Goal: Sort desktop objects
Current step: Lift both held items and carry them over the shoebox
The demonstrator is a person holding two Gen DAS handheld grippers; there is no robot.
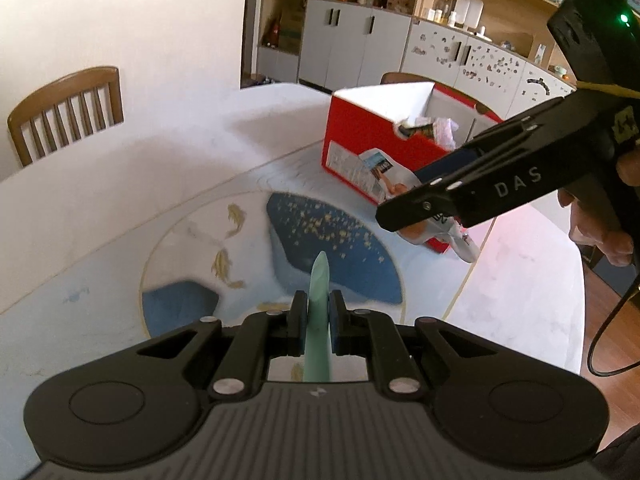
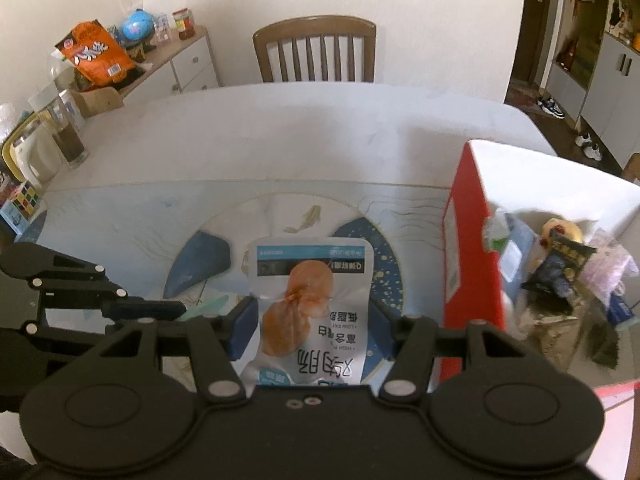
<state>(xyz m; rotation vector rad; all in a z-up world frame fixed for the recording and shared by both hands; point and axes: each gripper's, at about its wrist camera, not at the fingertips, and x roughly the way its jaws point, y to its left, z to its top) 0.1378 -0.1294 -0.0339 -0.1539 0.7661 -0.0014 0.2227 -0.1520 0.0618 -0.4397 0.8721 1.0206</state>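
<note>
Evidently the limp, light white printed snack pouch, centre frame, is clamped sideways by the right gripper; a thin, stiff pale-green strip is pinched by the closed left gripper.

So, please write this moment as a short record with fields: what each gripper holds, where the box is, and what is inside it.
left gripper: shut on a thin pale green object, held edge-on, lifted above the mat
right gripper: closed on a white snack pouch with an orange food picture
red box: open, standing on the table to the right of the pouch
box contents: a dark packet, a pink wrapper, other items too blurred to name
surface: white table with a blue fish-pattern mat
</note>
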